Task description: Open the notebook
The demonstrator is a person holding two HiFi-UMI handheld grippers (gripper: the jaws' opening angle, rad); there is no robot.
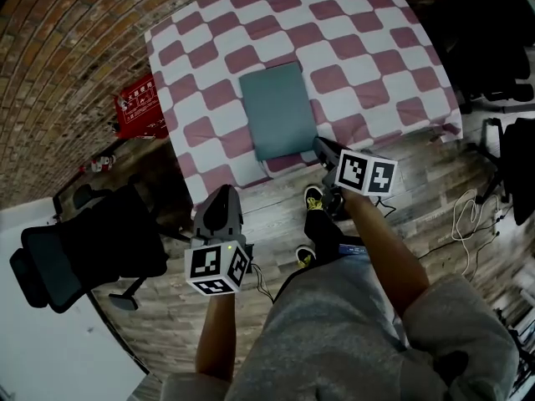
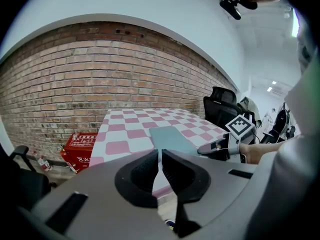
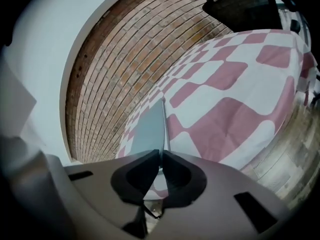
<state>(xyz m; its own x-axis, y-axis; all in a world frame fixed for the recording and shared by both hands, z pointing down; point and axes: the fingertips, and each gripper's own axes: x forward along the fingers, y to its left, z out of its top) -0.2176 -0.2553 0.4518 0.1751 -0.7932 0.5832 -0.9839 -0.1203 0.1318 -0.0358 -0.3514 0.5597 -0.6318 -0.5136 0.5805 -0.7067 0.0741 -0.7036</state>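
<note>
A closed teal notebook [image 1: 277, 111] lies on the table's pink and white checked cloth [image 1: 351, 23], close to its near edge. My right gripper [image 1: 320, 144] is at the notebook's near right corner. In the right gripper view the notebook [image 3: 147, 129] shows nearly edge-on, and a thin edge of its cover runs in between the pads of my right gripper [image 3: 161, 154], which is shut on it. My left gripper [image 1: 222, 192] hangs off the table over the wooden floor, shut with nothing in it. In the left gripper view my left gripper [image 2: 160, 156] faces the notebook [image 2: 170, 139] and the right gripper [image 2: 215, 146].
A red fire-equipment box [image 1: 138, 103] stands on the floor left of the table by the brick wall. A black office chair [image 1: 84, 249] is at the near left. White cables [image 1: 468, 211] lie on the floor at the right. The person's shoes [image 1: 313, 199] are below the table edge.
</note>
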